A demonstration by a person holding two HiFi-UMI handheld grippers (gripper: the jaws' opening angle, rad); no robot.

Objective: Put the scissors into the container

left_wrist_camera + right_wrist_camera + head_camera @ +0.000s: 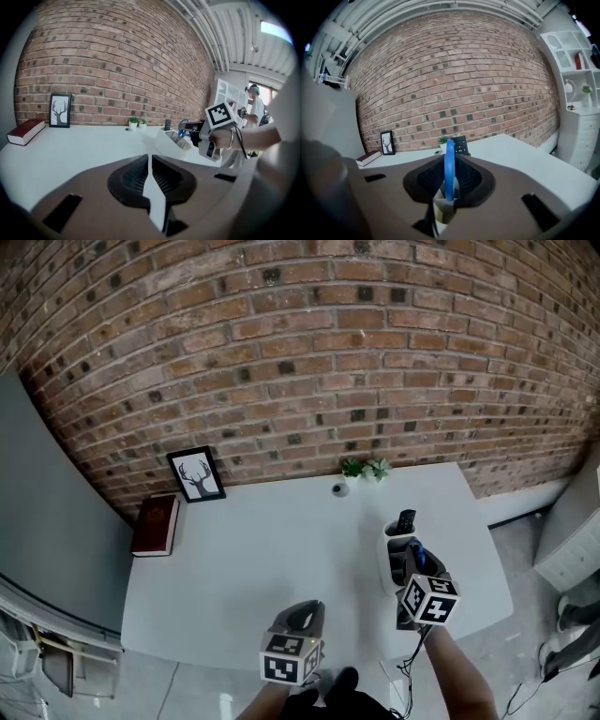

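A white container point(392, 563) stands on the right part of the white table point(253, 549), with a black remote point(406, 519) upright at its far end. My right gripper point(413, 570) is over the container and shut on the blue-handled scissors point(417, 554). In the right gripper view the blue handle loop point(449, 168) stands edge-on between the jaws, with the remote point(461, 145) behind it. In the left gripper view the scissors point(183, 127) hang at the rim of the container point(171, 140); their blades are hidden. My left gripper point(300, 617) is shut and empty near the table's front edge.
At the back left, a framed deer picture point(197, 474) leans on the brick wall beside a red book point(156, 524). Small potted plants point(364, 468) and a small cup point(339, 489) sit at the back middle. A person point(255, 105) stands far right by white shelves.
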